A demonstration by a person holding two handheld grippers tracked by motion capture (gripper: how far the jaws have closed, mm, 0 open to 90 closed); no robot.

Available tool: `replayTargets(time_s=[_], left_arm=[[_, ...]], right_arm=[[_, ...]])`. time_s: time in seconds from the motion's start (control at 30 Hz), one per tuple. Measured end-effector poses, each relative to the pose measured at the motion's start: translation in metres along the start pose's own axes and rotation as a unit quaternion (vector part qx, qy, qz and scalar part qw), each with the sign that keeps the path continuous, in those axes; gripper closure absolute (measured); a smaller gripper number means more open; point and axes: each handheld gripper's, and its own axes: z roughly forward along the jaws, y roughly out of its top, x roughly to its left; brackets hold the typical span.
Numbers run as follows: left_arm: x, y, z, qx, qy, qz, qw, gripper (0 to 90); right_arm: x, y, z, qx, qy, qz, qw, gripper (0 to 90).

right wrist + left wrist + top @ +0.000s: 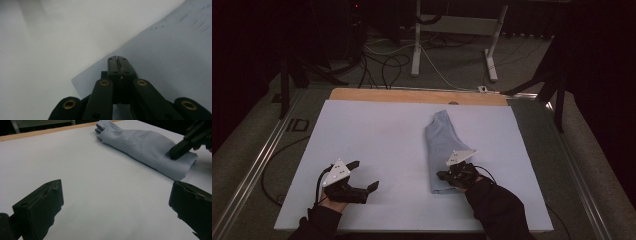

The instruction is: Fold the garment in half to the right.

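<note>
Cloth (443, 145) lies under right claw (443, 176), whose jaws meet at its near edge.

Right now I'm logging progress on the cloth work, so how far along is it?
Done: the pale blue knit cloth already lies folded into a long narrow strip on the white mat. In hand: the right hand-held gripper, jaws shut, sits over the strip's near end; whether it pinches fabric is unclear. Left: the left hand-held gripper waits open on bare mat, so any further fold is not begun.

glove (443, 147): on table (377, 130), right of centre, lengthwise toward far edge | right gripper (451, 176): on glove's near end | left gripper (364, 176): near-left corner, well apart from glove
</note>
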Motion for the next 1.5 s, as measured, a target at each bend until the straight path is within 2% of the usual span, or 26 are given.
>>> replayTargets(time_s=[0.07, 0.13, 0.2, 0.3, 0.47, 0.63, 0.73, 0.83, 1.03, 1.13, 1.23, 1.37, 1.5], left_arm=[[0.0, 0.0, 0.0, 0.0, -0.001, 0.002, 1.0, 0.3], [0.0, 0.0, 0.0, 0.0, 0.0, 0.001, 1.0, 0.3], [0.0, 0.0, 0.0, 0.0, -0.001, -0.002, 1.0, 0.3], [-0.001, -0.001, 0.002, 0.004, -0.002, 0.002, 1.0, 0.3], [-0.001, 0.0, 0.002, 0.002, -0.001, 0.001, 1.0, 0.3], [-0.001, 0.0, 0.001, 0.001, -0.001, 0.0, 1.0, 0.3], [-0.001, 0.0, 0.001, 0.0, -0.002, -0.005, 1.0, 0.3], [-0.001, 0.0, 0.001, 0.001, -0.002, -0.002, 1.0, 0.3], [-0.001, 0.001, 0.0, 0.0, -0.001, -0.003, 1.0, 0.3], [0.0, 0.002, -0.002, -0.003, 0.0, -0.002, 1.0, 0.3], [0.001, 0.002, -0.002, -0.006, 0.001, -0.007, 1.0, 0.4], [0.0, 0.003, -0.002, -0.004, -0.001, -0.003, 1.0, 0.3], [0.0, 0.004, -0.002, -0.004, -0.003, -0.003, 1.0, 0.3]], right_arm=[[0.002, -0.005, 0.006, 0.007, 0.005, 0.002, 1.0, 90.0], [0.005, -0.011, 0.013, 0.023, -0.001, -0.01, 0.9997, 90.0], [0.005, -0.014, 0.013, 0.009, 0.003, 0.003, 1.0, 90.0], [0.006, -0.017, 0.012, 0.004, 0.011, 0.009, 0.9999, 90.0], [0.014, -0.019, 0.011, 0.003, 0.02, 0.006, 0.9998, 90.0], [0.021, -0.019, 0.016, 0.007, 0.051, 0.002, 0.9987, 90.0], [0.027, -0.015, 0.019, 0.015, 0.037, -0.011, 0.9991, 90.0], [0.026, -0.016, 0.019, 0.011, 0.039, -0.014, 0.9991, 90.0], [0.023, -0.016, 0.018, 0.011, 0.046, 0.005, 0.9989, 90.0], [0.02, -0.012, 0.011, -0.002, 0.057, 0.011, 0.9983, 90.0], [0.018, -0.007, 0.002, -0.024, 0.057, 0.011, 0.998, 90.0], [0.016, 0.0, -0.007, -0.043, 0.055, 0.007, 0.9975, 89.9], [0.011, 0.006, -0.014, -0.06, 0.054, 0.005, 0.9968, 76.2]])
